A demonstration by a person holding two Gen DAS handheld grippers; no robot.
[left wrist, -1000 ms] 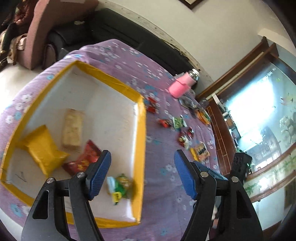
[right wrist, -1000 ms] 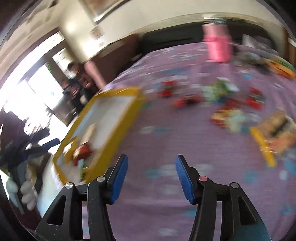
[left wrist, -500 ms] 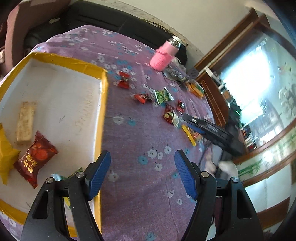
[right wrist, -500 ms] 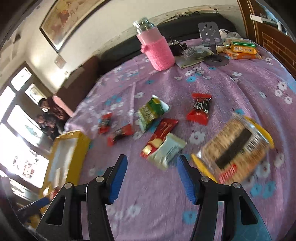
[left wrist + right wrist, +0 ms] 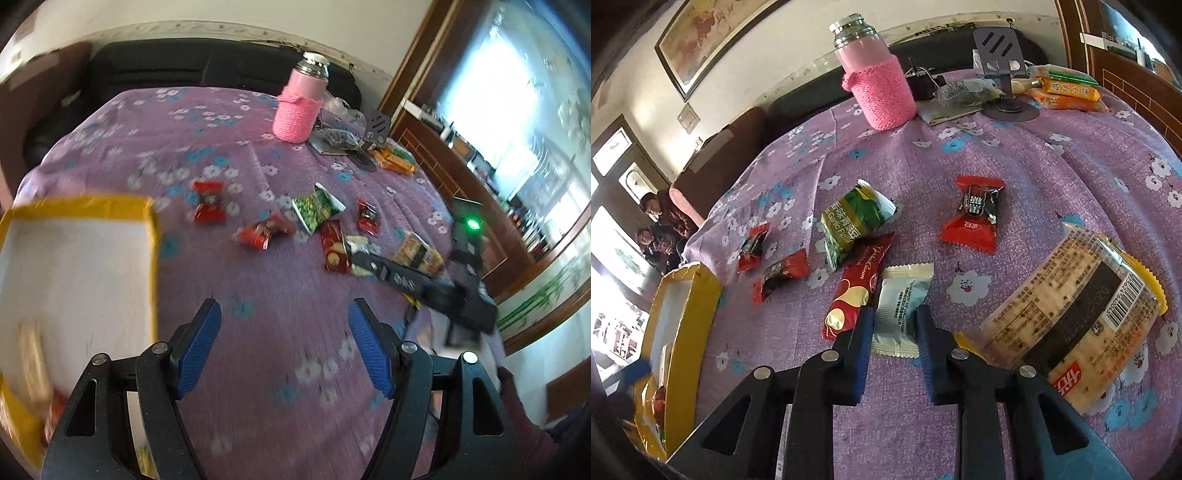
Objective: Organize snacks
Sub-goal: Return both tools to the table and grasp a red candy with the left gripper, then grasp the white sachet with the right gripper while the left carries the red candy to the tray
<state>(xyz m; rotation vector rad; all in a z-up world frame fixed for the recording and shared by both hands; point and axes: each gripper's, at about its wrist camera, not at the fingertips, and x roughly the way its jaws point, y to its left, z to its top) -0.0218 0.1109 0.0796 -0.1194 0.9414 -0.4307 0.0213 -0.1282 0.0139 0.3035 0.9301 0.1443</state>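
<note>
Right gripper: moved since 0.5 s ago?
Yes. The right gripper has come down and forward over the tablecloth; its jaws now straddle the white packet, narrower than before, with the pink bottle farther ahead.

Purple flowered tablecloth (image 5: 1015,155) across the table. Black sofa (image 5: 177,66) against a cream wall (image 5: 221,18) behind. Framed painting (image 5: 713,33) hung high — dark frame. Dark wooden cabinet (image 5: 480,192) along one side. Bright daylight through a window (image 5: 517,99) — glare strong.

Left gripper (image 5: 284,343) spread wide; right gripper (image 5: 894,328) narrowed, low.
</note>
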